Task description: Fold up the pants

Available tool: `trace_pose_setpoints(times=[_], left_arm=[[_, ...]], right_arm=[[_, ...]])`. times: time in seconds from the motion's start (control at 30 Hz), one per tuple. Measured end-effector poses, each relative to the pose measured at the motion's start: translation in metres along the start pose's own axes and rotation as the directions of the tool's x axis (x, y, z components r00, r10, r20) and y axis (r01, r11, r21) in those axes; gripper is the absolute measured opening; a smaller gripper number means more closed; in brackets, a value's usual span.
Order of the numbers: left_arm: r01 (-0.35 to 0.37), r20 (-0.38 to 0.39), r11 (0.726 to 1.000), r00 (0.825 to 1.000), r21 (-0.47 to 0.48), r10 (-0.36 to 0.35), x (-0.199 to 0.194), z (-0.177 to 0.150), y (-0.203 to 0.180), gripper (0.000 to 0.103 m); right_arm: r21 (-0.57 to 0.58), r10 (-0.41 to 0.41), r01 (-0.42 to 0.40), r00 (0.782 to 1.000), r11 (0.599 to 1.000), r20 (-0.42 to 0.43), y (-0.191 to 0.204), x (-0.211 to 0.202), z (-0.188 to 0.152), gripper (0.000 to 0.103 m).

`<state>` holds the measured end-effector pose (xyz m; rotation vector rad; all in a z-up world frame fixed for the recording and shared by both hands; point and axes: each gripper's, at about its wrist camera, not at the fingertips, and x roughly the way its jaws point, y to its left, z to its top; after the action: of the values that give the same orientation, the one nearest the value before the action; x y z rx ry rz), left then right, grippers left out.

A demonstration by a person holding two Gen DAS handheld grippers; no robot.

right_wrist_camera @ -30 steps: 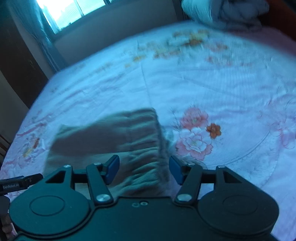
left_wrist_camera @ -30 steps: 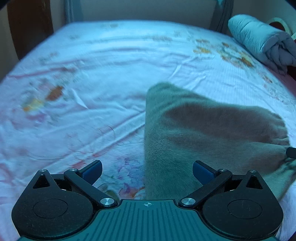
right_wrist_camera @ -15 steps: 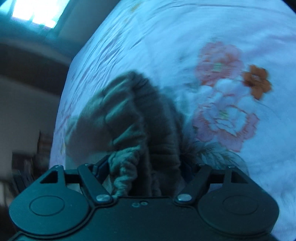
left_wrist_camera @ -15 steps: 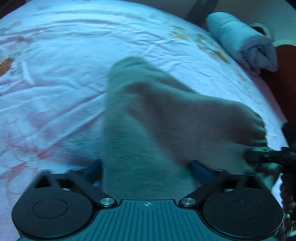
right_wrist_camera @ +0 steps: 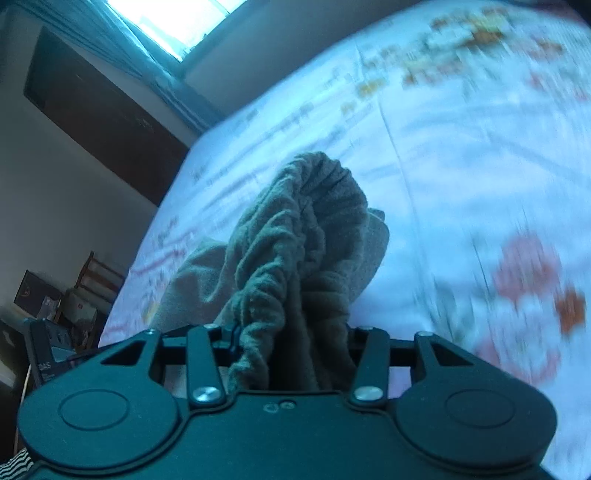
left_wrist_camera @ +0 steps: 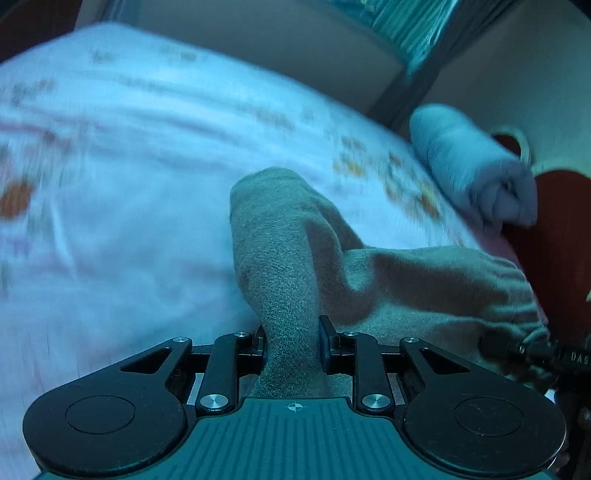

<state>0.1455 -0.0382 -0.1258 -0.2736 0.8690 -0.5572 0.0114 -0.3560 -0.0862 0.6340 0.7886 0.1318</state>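
The pants [left_wrist_camera: 288, 258] are grey-green fleece, bunched and lifted off the floral bed sheet [left_wrist_camera: 129, 184]. My left gripper [left_wrist_camera: 291, 341] is shut on a thick fold of the pants. My right gripper [right_wrist_camera: 291, 343] is shut on the gathered elastic waistband of the pants [right_wrist_camera: 295, 236]. The right gripper's tip also shows in the left wrist view [left_wrist_camera: 517, 347] at the far right, at the waistband edge. The cloth hangs between both grippers above the bed.
A rolled light-blue blanket [left_wrist_camera: 472, 166] lies at the far right of the bed by a red-brown headboard [left_wrist_camera: 554, 240]. A window [right_wrist_camera: 184, 26] and dark wall panel [right_wrist_camera: 99, 110] are beyond the bed. Cluttered shelves [right_wrist_camera: 55, 306] stand at the left.
Both grippers went from open over the flat pants to shut on them. The pants have been raised off the sheet and bunched up. Both views tilted upward.
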Motion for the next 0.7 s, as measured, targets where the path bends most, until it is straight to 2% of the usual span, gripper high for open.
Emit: trace_pose_setpoints(times=[0.13,0.23,0.3,0.33,0.37,0.4,0.43,0.47,0.6,0.63,0.7], left_arm=[[-0.04,0.017,0.999,0.999,0.005,0.039,0.036,0.052,0.018,0.025],[-0.083,0.004,0.996,0.997,0.03,0.083,0.07,0.07,0.032,0.025],[-0.13,-0.031,0.99,0.991,0.051,0.132,0.095,0.071,0.039,0.033],[-0.14,-0.039,0.988,0.989,0.067,0.143,0.103,0.069,0.04,0.044],[-0.156,-0.035,0.983,0.986,0.093,0.16,0.108,0.066,0.039,0.059],[-0.19,-0.015,0.975,0.981,0.114,0.193,0.109,0.063,0.038,0.068],[-0.228,-0.001,0.966,0.973,0.118,0.23,0.109,0.063,0.035,0.088],[-0.253,-0.002,0.961,0.967,0.113,0.254,0.107,0.063,0.035,0.099],[-0.338,0.035,0.937,0.941,0.091,0.336,0.071,0.063,0.029,0.099],[-0.365,0.052,0.926,0.931,0.093,0.362,0.051,0.061,0.026,0.1],[-0.38,0.078,0.919,0.924,0.107,0.374,0.019,0.057,0.019,0.103]], right_arm=[[0.003,0.023,-0.023,0.999,1.0,0.024,-0.002,0.042,0.05,0.036],[0.028,0.016,-0.016,1.0,0.999,-0.002,-0.016,0.086,0.078,0.036],[0.038,-0.013,0.014,1.0,0.999,-0.021,-0.025,0.11,0.085,0.036],[0.038,-0.03,0.031,0.999,0.999,-0.035,-0.03,0.121,0.087,0.037],[0.052,-0.047,0.049,0.998,0.997,-0.048,-0.035,0.128,0.088,0.04],[0.067,-0.068,0.071,0.996,0.995,-0.052,-0.04,0.131,0.086,0.042],[0.077,-0.081,0.085,0.995,0.993,-0.056,-0.043,0.132,0.085,0.05],[0.074,-0.1,0.104,0.993,0.992,-0.064,-0.042,0.132,0.083,0.055],[0.06,-0.192,0.194,0.981,0.979,-0.043,-0.029,0.113,0.078,0.057],[0.054,-0.226,0.226,0.974,0.973,-0.02,-0.023,0.101,0.075,0.057],[0.014,-0.287,0.286,0.957,0.958,0.05,-0.005,0.077,0.066,0.057]])
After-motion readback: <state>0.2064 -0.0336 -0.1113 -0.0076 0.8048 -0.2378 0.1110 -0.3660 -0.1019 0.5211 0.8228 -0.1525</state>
